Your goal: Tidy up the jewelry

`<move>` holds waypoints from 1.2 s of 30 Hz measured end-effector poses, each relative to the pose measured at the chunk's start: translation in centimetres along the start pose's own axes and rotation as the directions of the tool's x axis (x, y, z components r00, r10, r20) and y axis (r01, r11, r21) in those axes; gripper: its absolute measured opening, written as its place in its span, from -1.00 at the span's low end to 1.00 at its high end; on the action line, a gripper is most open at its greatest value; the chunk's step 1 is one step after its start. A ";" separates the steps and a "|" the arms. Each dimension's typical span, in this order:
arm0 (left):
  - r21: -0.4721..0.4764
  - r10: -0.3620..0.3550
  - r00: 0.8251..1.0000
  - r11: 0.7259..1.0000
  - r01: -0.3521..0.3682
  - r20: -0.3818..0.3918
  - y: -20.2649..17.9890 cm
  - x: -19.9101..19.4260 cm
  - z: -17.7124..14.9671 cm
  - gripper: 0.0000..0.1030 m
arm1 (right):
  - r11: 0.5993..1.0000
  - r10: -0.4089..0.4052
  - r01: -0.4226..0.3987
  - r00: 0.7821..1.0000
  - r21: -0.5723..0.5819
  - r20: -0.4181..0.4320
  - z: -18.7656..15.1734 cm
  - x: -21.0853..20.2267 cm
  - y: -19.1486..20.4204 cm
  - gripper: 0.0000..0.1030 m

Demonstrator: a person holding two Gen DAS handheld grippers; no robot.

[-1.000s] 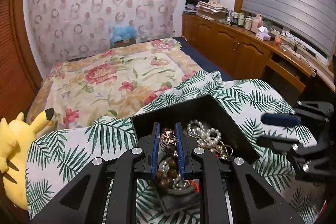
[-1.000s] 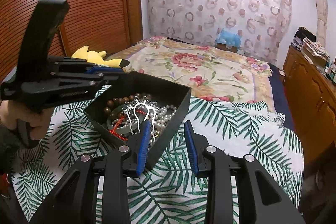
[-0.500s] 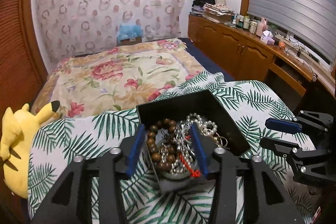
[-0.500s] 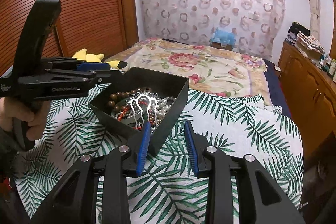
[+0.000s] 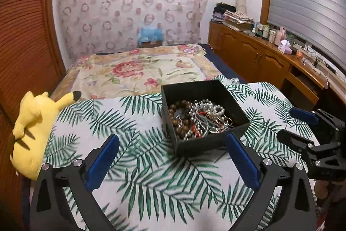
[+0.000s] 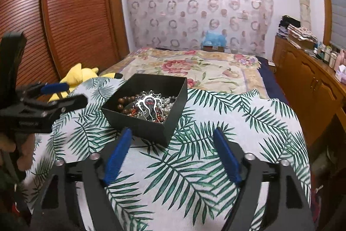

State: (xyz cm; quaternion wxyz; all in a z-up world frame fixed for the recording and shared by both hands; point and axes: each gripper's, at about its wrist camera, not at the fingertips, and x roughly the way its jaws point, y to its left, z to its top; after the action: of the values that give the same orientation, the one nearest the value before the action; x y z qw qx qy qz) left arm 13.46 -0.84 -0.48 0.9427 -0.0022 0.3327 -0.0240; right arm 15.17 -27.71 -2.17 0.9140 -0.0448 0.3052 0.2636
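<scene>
A black open box (image 5: 216, 140) stands on the palm-leaf cloth (image 5: 138, 127). It holds a pile of jewelry (image 5: 196, 120): brown wooden beads, white pearls, silver chains, red bits. In the right wrist view the box (image 6: 173, 105) shows a silver hair fork (image 6: 150, 106) on top of the pile. My left gripper (image 5: 172, 159) is open and empty, drawn back in front of the box. My right gripper (image 6: 172, 153) is open and empty, just short of the box's near corner. Each gripper shows in the other's view, the right one (image 5: 302, 125) and the left one (image 6: 56, 94).
A yellow plush toy (image 5: 32, 129) lies at the cloth's left edge. A bed with a floral cover (image 5: 140, 70) lies behind. A wooden cabinet (image 5: 270, 60) with bottles runs along the right wall. Wooden slatted doors (image 6: 64, 14) stand at left.
My left gripper has opened wide, let go of jewelry in the box and pulled back. My right gripper has opened wider and drawn back a little.
</scene>
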 end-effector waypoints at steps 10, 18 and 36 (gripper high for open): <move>-0.013 0.046 0.997 0.999 -0.045 0.057 -0.4 -4.7 -1.4 0.85 | 0.998 -0.057 0.056 0.996 0.020 0.073 -0.4 -3.9 1.1 0.95; -0.017 0.051 0.994 0.999 -0.049 0.095 -1.2 -7.3 -1.8 0.85 | 0.993 -0.117 0.115 0.986 0.025 0.122 -0.8 -6.5 1.9 0.95; -0.031 0.060 0.992 0.998 -0.057 0.111 -1.1 -8.5 -2.8 0.85 | 0.990 -0.134 0.127 0.982 0.062 0.135 -1.9 -6.9 2.2 0.95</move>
State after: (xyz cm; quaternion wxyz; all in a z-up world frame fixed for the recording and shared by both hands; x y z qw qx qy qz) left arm 5.04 -1.53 2.71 0.9600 -0.0070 0.2798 0.0082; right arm 8.38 -29.38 0.43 0.9491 -0.0221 0.2443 0.1973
